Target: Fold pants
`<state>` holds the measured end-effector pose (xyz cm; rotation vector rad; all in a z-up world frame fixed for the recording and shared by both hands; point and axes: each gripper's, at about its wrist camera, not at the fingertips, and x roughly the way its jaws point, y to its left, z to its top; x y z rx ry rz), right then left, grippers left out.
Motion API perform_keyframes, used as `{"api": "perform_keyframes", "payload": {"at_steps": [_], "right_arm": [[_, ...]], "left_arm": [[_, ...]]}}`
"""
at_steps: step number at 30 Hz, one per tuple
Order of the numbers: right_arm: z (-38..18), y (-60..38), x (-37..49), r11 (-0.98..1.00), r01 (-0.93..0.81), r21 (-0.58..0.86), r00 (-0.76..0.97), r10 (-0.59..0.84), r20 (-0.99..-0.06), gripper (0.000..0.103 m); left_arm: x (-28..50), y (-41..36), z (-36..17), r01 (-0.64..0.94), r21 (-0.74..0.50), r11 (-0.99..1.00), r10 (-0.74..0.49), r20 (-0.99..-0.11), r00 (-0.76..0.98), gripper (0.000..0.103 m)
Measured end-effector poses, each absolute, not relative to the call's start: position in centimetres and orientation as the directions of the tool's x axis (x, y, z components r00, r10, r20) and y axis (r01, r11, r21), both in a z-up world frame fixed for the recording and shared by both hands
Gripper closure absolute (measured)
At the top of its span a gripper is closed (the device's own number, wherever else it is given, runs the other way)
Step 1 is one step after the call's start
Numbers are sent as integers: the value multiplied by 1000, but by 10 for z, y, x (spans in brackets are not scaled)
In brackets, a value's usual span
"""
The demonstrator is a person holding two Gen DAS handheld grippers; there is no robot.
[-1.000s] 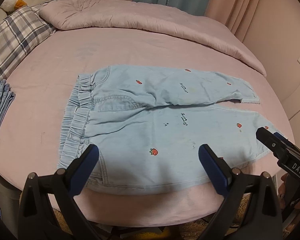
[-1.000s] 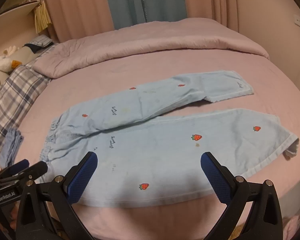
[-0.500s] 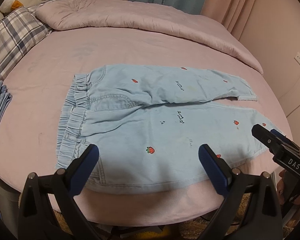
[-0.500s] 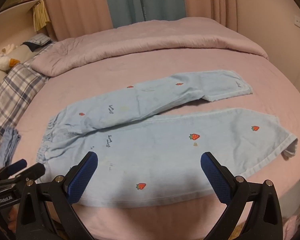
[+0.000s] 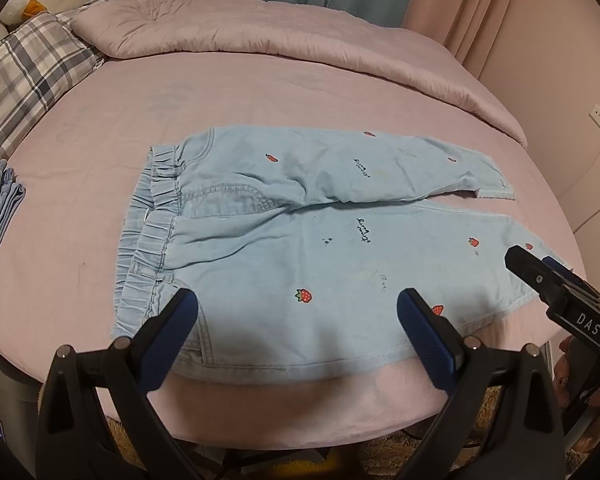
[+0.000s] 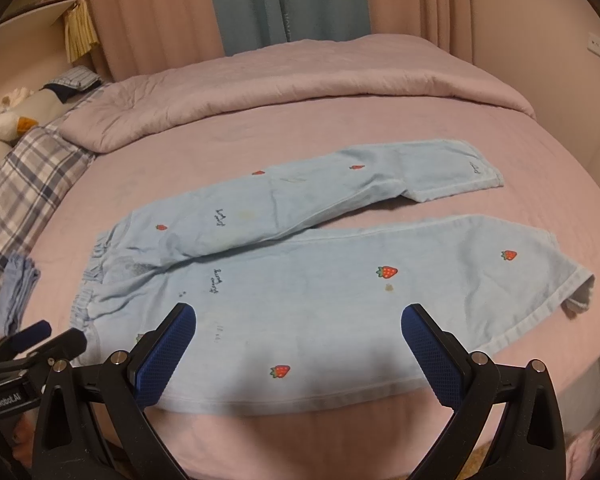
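The pants (image 5: 320, 248) lie flat on the bed (image 5: 260, 92), unfolded. My left gripper (image 5: 296, 316) and right gripper (image 6: 298, 330) hover spread, empty; next, I'd pinch the near leg's 2 ends.

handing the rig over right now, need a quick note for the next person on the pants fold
Left tongs: open, empty, hovering over the near waist end.
Right tongs: open, empty, hovering over the near leg.
Pants: spread flat on the pink bed, waistband to the left, both legs pointing right, far leg angled away with its cuff creased.
Done: laid out only, no fold visible.
Left: all the folding.
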<state>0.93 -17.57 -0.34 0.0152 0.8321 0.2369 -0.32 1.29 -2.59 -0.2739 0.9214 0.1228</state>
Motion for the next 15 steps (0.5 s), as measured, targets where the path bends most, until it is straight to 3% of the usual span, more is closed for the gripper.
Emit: {"api": "perform_keyframes", "payload": {"at_steps": [15], "right_arm": [[-3,-179,13,972,-208,111,648,222,-728,0]], "left_arm": [[-7,21,-21,-236,-171,957,9,-793,609,3]]}}
